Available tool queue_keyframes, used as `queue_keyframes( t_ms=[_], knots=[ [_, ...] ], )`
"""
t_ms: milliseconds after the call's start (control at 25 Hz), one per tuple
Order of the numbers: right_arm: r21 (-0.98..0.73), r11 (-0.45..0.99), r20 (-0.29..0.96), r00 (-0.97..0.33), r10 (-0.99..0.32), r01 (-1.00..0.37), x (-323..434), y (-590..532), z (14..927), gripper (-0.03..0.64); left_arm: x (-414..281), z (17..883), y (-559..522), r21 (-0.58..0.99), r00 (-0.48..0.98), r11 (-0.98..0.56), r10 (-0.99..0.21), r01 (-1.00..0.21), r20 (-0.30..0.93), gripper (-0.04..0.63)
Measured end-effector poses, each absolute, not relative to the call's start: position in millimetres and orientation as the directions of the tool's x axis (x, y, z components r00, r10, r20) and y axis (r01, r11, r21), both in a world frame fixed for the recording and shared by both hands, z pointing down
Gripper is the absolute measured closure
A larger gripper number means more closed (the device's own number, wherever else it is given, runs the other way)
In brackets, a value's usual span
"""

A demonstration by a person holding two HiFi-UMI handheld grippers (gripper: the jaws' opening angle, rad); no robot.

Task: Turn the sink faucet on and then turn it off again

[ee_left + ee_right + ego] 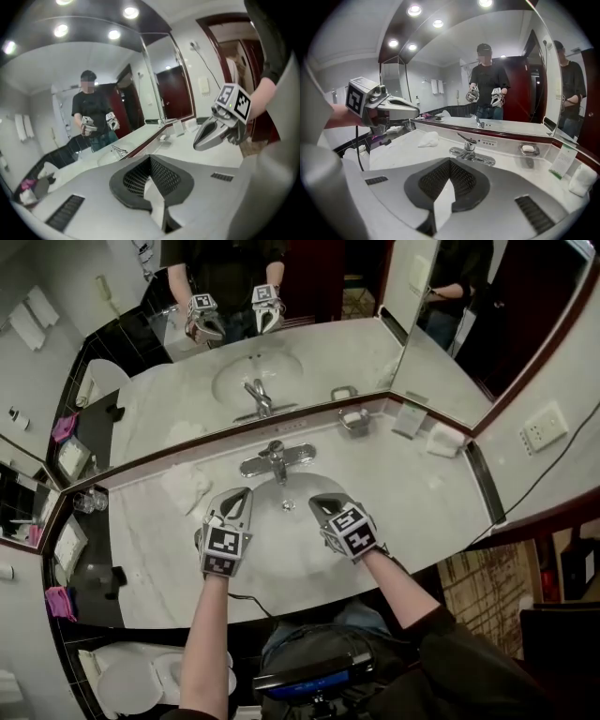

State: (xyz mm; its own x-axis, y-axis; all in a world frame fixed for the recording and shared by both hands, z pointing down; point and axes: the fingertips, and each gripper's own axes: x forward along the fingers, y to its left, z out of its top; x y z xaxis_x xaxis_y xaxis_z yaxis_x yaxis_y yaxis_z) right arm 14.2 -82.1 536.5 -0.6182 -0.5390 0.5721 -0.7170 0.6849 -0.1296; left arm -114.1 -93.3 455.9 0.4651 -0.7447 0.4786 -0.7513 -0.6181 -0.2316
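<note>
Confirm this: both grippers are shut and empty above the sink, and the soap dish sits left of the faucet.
No: the soap dish sits right of the faucet, per the head view. Left gripper and right gripper are shut and empty above the sink.

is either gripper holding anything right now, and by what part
Nothing is held. The left gripper and right gripper both have their jaws together and empty, over the basin, short of the faucet.
</note>
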Motion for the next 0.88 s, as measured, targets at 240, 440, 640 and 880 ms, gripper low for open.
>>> queue_keyframes(
  t_ms=[240, 440, 640, 880],
  knots=[
    [-0.114, 0.667, 0.563, -0.601, -0.567, -0.736, 32, -75, 528, 0.592, -121, 453, -52, 0.006, 0.497, -0.549, -0.752, -0.836, 0.433, 0.594],
    [-0.113, 0.650, 0.547, -0.593, -0.590, -0.751, 47, -69, 522, 0.592, -129, 463, -25, 0.146, 0.485, -0.468, -0.775, -0.871, 0.405, 0.594],
    [-0.119, 0.644, 0.539, -0.594, -0.597, -0.756, 53, -63, 519, 0.592, -129, 473, -3, 0.170, 0.477, -0.449, -0.781, -0.877, 0.402, 0.594],
    [-0.124, 0.644, 0.543, -0.594, -0.593, -0.755, 55, -59, 522, 0.592, -126, 478, 1, 0.150, 0.470, -0.450, -0.784, -0.880, 0.406, 0.594]
  ],
)
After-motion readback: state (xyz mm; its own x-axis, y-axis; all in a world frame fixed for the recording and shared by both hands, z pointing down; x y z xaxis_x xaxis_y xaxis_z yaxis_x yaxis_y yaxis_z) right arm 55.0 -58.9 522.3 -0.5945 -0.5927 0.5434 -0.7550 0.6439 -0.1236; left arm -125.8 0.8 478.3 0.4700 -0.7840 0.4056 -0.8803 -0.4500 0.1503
